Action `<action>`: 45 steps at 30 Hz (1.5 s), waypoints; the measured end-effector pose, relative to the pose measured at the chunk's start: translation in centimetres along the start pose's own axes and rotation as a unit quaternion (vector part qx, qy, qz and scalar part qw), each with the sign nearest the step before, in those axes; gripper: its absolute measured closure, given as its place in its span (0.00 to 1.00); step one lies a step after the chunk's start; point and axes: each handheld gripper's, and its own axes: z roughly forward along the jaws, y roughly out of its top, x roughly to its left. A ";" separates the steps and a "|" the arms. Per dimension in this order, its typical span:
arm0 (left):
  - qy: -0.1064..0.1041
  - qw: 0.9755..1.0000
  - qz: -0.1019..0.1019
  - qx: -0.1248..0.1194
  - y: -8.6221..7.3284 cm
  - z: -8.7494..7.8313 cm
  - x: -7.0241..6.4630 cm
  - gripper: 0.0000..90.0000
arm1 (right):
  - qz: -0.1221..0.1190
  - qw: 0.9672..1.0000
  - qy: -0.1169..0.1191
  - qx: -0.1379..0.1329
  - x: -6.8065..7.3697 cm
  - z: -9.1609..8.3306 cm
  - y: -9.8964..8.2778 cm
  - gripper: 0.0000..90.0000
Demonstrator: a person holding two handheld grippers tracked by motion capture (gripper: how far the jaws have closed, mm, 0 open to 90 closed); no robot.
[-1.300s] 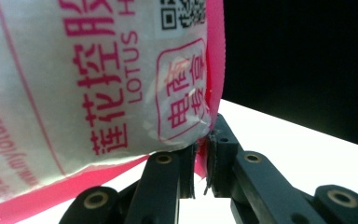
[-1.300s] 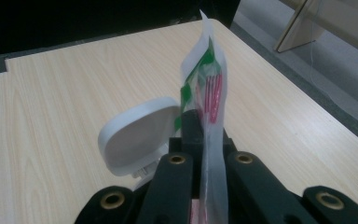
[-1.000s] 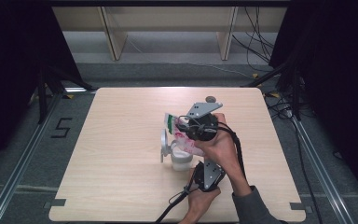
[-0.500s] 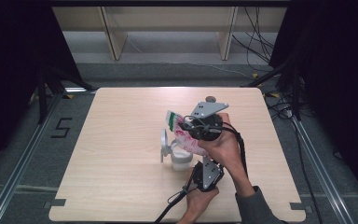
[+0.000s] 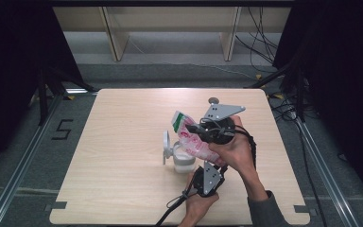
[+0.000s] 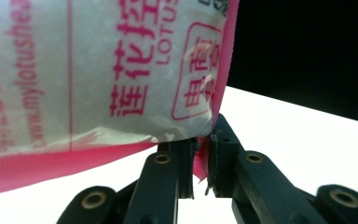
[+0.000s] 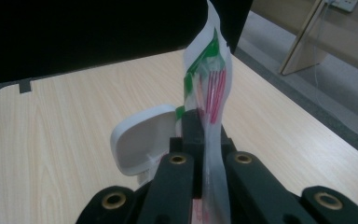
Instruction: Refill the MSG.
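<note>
A pink-and-white printed plastic bag (image 5: 187, 135) with a green top is held tilted over a white container (image 5: 183, 161) whose lid (image 5: 166, 147) stands open. My right gripper (image 5: 193, 129) is shut on the bag (image 7: 210, 86) partway up, its jaws clamping the film edge-on (image 7: 200, 128), with the container's lid (image 7: 140, 140) just behind. My left gripper (image 5: 209, 165) comes in from below and is shut on the bag's lower pink corner; in the left gripper view the bag (image 6: 98, 70) hangs over the jaws (image 6: 201, 154), which pinch that seam.
The light wooden table (image 5: 123, 123) has bare room at left and at the back. A small grey round object (image 5: 213, 100) lies behind the right gripper. Beyond the table are shelving legs and cables on the floor.
</note>
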 end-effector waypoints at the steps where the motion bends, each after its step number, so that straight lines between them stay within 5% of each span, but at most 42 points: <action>1: 0.003 1.000 0.002 0.000 0.0 -0.1 0.0 0.91 | -0.006 1.000 -0.003 -0.010 -0.1 0.0 -0.1 1.00; 9: 0.001 1.000 0.003 0.009 -0.5 -1.0 0.5 0.90 | -0.011 0.999 0.000 -0.030 -0.1 -1.4 -0.4 1.00; 12: 0.002 1.000 0.007 0.012 -0.7 -1.0 0.7 0.90 | 0.014 0.999 0.012 -0.038 -0.3 -1.9 -0.8 1.00; 14: 0.002 1.000 0.005 0.011 -0.9 -1.1 0.6 0.90 | 0.001 0.999 0.015 -0.046 -0.5 -2.0 -1.0 1.00; 28: -0.004 0.999 0.022 0.024 -1.5 -2.2 1.0 0.85 | 0.022 0.998 0.007 -0.059 -1.1 -3.3 -2.2 1.00; 34: -0.001 0.999 0.021 0.028 -1.8 -2.7 1.4 0.81 | 0.042 0.997 0.001 -0.067 -1.3 -3.7 -3.0 1.00; 37: -0.005 0.999 0.027 0.029 -1.9 -3.0 1.4 0.77 | 0.033 0.996 -0.001 -0.078 -1.5 -3.9 -3.2 1.00; 40: -0.006 0.999 0.036 0.034 -1.9 -3.7 1.5 0.71 | 0.058 0.996 0.008 -0.075 -1.4 -4.3 -3.4 1.00; 43: -0.013 0.999 0.017 0.048 -2.4 -4.4 1.5 0.64 | 0.042 0.996 -0.004 -0.084 -1.8 -4.5 -3.7 1.00; 45: -0.017 0.998 0.018 0.053 -2.8 -4.9 1.6 0.61 | 0.051 0.995 -0.005 -0.082 -1.9 -4.8 -4.0 1.00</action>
